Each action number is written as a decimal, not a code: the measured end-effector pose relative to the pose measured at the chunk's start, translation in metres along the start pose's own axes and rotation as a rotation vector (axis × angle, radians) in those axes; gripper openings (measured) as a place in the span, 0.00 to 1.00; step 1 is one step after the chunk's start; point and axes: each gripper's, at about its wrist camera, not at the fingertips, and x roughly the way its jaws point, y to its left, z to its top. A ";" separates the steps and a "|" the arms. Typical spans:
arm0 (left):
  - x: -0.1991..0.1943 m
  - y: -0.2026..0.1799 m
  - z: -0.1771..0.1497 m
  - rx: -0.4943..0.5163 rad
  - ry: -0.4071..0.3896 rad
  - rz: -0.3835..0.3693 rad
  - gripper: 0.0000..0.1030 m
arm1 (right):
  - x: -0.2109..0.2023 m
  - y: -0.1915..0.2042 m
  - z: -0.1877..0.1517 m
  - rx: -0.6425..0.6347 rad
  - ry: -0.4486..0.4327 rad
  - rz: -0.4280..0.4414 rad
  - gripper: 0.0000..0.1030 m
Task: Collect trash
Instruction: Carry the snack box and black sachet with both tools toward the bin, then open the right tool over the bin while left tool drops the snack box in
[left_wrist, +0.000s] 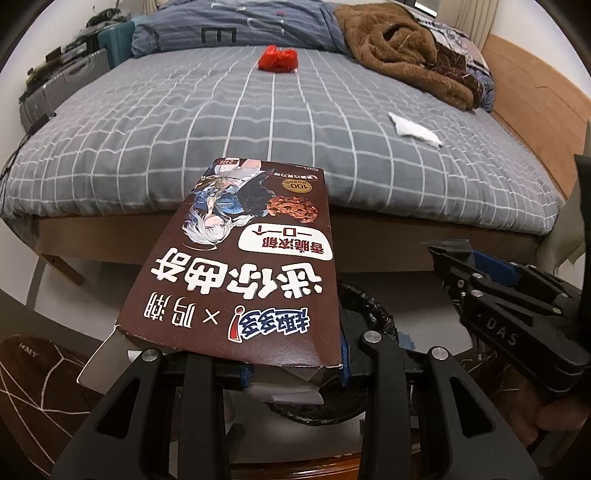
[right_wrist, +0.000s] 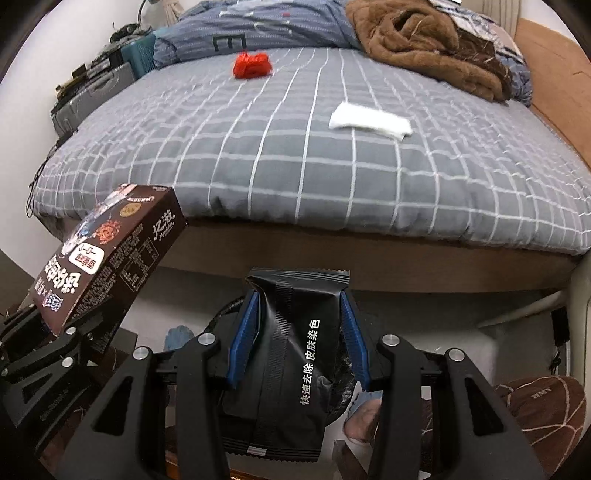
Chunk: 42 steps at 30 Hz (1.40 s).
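Observation:
My left gripper (left_wrist: 291, 369) is shut on a brown cookie box (left_wrist: 243, 273), held flat in front of the bed's foot; the box also shows at the left of the right wrist view (right_wrist: 110, 258). My right gripper (right_wrist: 299, 332) is shut on a black foil packet (right_wrist: 291, 350) with white print. Both are over a bin lined with a black bag (left_wrist: 373, 306), partly hidden. A red crumpled wrapper (left_wrist: 277, 59) and a white tissue (left_wrist: 413, 129) lie on the bed; both also show in the right wrist view, wrapper (right_wrist: 253, 65) and tissue (right_wrist: 369, 121).
The bed has a grey checked sheet (left_wrist: 184, 140), a brown fleece blanket (left_wrist: 406, 48) and a blue duvet (left_wrist: 240, 26) at its head. Suitcases (left_wrist: 66, 81) stand along the left side. A brown patterned cushion (right_wrist: 535, 413) lies on the floor.

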 end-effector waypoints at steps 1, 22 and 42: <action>0.003 0.001 -0.002 0.001 0.006 0.002 0.31 | 0.005 0.000 -0.002 0.000 0.009 0.000 0.41; 0.098 0.009 -0.030 0.022 0.212 0.019 0.31 | 0.090 0.000 -0.023 0.026 0.186 0.059 0.42; 0.123 0.007 -0.025 0.012 0.256 -0.010 0.31 | 0.102 0.009 -0.033 -0.035 0.222 0.057 0.57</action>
